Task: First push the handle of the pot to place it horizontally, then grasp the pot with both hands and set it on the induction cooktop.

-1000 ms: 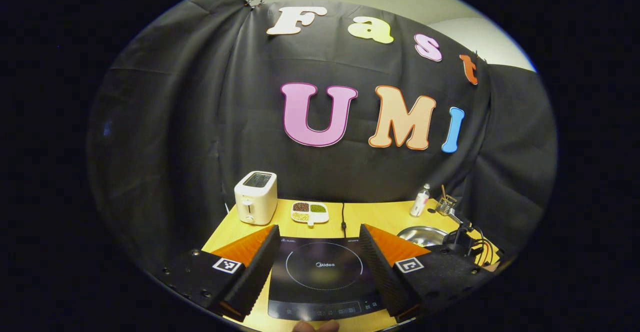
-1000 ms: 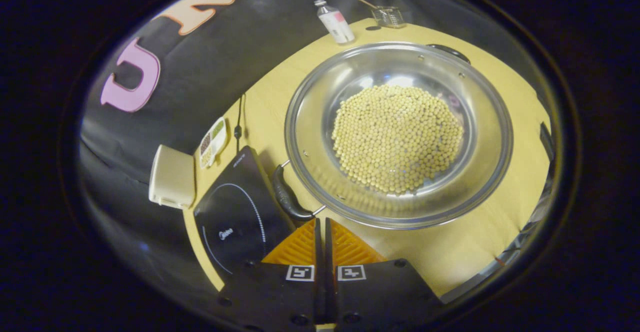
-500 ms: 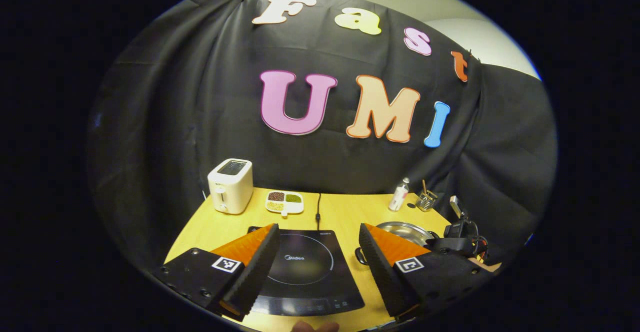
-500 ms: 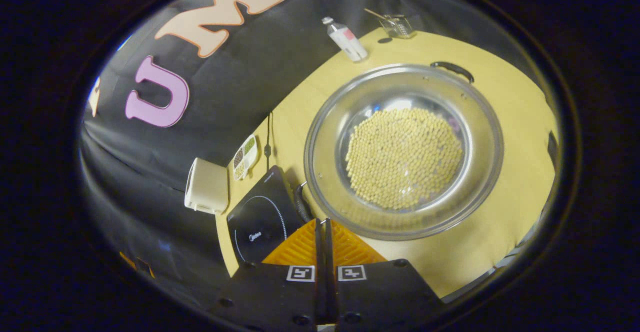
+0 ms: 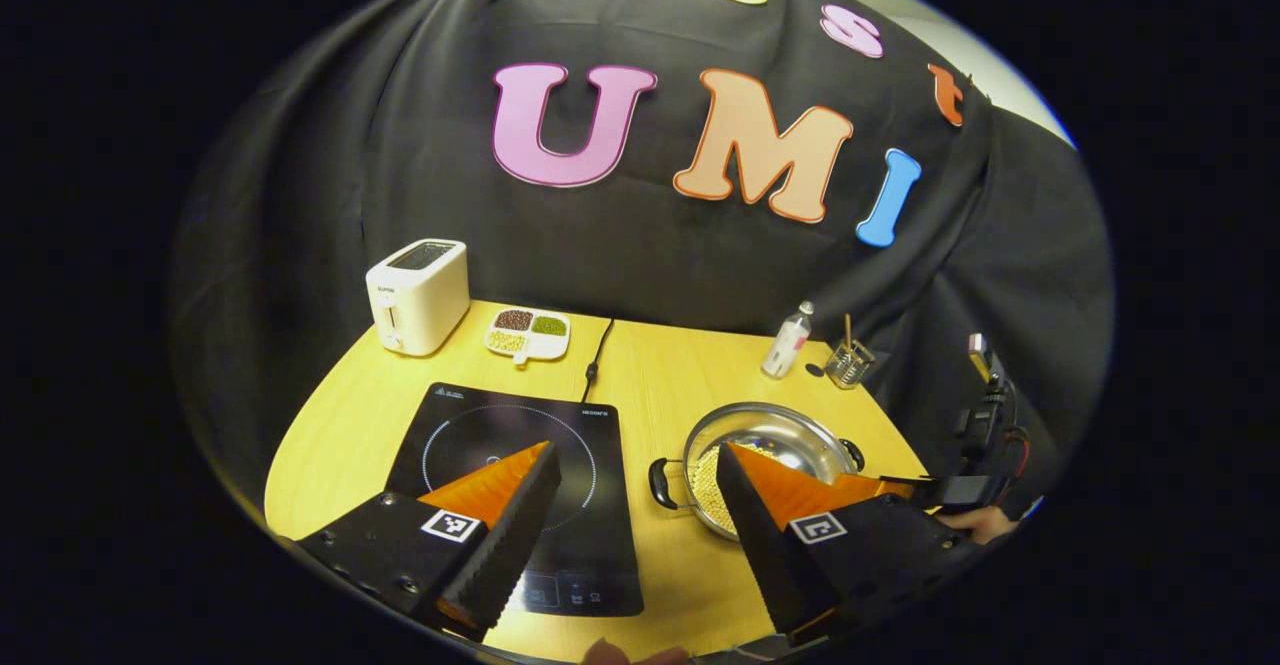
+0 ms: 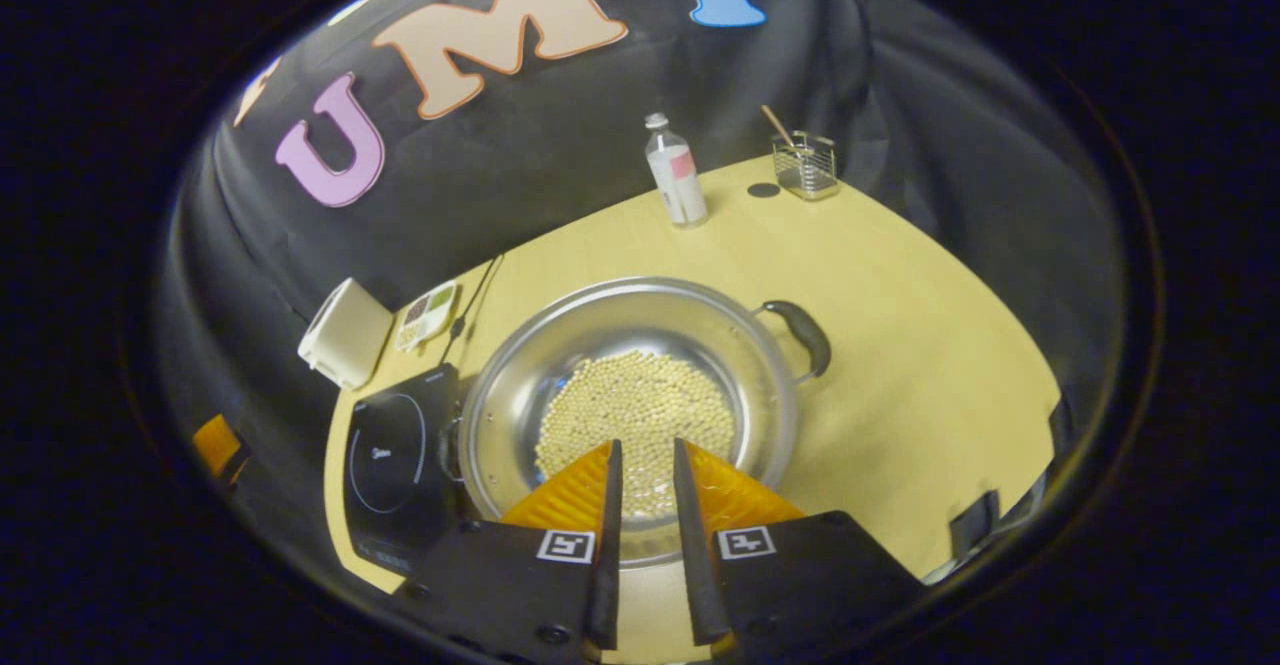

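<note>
Left tongs (image 5: 630, 460): fingers spread wide, nothing between them. They hang over the near part of the counter (image 5: 340, 415), low centre of the left gripper view. My left finger covers the lower-right part of the induction cooktop (image 5: 510, 485); my right finger covers the near right part of the pot (image 5: 765, 445).

Right tongs (image 6: 642, 445): a narrow gap between the fingers, holding nothing. In the right gripper view they sit at bottom centre over the pot's (image 6: 625, 395) near rim, and the rim under them is hidden. Can't tell whether the tips touch it.

Pot: on the counter just right of the cooktop, not on it. Pale round beans (image 6: 635, 420) in the bottom. Left handle (image 5: 662, 483) lies in the gap beside the cooktop's right edge. Right handle (image 6: 805, 335) sticks out over bare counter.

Hard to read: cooktop's control strip at its near edge is too small to make out. In the right gripper view the cooktop (image 6: 385, 465) is partly behind the pot wall. Far right of the left gripper view: the other tongs' dark body and cables, with a bit of a hand (image 5: 975, 522), cut off by the frame edge.

Open room: bare counter to the right of and behind the pot. Toaster (image 5: 418, 293), divided dish (image 5: 528, 333), bottle (image 5: 787, 341) and wire holder (image 5: 848, 363) stand along the back edge, well apart from the pot. A cord (image 5: 597, 350) runs from the cooktop's back edge towards the wall.
</note>
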A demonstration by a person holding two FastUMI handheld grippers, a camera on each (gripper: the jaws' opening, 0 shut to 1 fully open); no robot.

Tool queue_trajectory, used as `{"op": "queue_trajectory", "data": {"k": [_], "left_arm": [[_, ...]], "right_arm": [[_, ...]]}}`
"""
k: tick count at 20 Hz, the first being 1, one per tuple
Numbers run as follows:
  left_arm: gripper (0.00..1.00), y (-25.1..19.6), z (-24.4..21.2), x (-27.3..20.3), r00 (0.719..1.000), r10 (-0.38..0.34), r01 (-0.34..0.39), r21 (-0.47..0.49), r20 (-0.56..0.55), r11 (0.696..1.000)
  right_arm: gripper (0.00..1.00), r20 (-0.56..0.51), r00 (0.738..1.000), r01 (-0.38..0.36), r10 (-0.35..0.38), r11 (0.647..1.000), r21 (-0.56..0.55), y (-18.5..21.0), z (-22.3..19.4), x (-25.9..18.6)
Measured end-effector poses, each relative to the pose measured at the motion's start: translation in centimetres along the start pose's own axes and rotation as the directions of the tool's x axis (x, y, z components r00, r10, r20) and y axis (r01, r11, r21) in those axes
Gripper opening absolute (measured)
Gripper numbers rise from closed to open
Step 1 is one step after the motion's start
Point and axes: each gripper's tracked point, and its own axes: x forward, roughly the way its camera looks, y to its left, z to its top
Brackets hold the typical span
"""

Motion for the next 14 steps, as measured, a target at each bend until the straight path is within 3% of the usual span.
{"op": "queue_trajectory", "data": {"k": [2, 5, 6, 7, 8, 10, 11, 14], "left_arm": [[0.96, -1.4, -1.0, 1.3, 1.0, 0.007, -0.008, -0.017, -0.027, 1.0], [0.96, -2.8, -2.4, 3.3, 0.998, 0.018, -0.022, -0.05, -0.068, 0.998], [0.97, -3.1, -2.9, 3.9, 0.996, 0.027, -0.031, -0.042, -0.082, 0.999], [0.97, -3.3, -3.5, 4.6, 0.994, 0.037, -0.04, -0.027, -0.1, 0.999], [0.97, -3.4, -3.9, 5.0, 0.992, 0.044, -0.046, -0.012, -0.114, 0.999], [0.97, -3.8, -5.0, 5.9, 0.988, 0.051, -0.052, 0.0, -0.147, 0.999], [0.97, -3.9, -5.6, 6.5, 0.984, 0.058, -0.058, 0.007, -0.17, 0.998], [0.97, -4.0, -6.8, 8.7, 0.975, 0.077, -0.073, 0.025, -0.207, 0.997]], "right_arm": [[0.37, 0.017, 1.0, 0.018, -0.017, 0.997, -0.07, -2.3, 1.2, 0.8], [0.36, 0.016, 0.999, 0.044, -0.042, 0.987, -0.154, -4.9, 2.4, 1.8], [0.38, 0.023, 0.999, 0.049, -0.045, 0.985, -0.168, -5.4, 2.7, 2.1], [0.48, 0.031, 0.998, 0.056, -0.051, 0.982, -0.179, -5.9, 3.2, 2.5], [0.48, 0.033, 0.998, 0.059, -0.054, 0.98, -0.191, -6.4, 3.6, 2.9], [0.61, 0.029, 0.998, 0.057, -0.052, 0.974, -0.221, -7.0, 3.8, 3.9], [0.75, 0.025, 0.998, 0.06, -0.056, 0.97, -0.237, -7.4, 3.8, 4.2], [0.75, 0.021, 0.998, 0.062, -0.059, 0.961, -0.27, -8.1, 4.5, 5.4]]}}
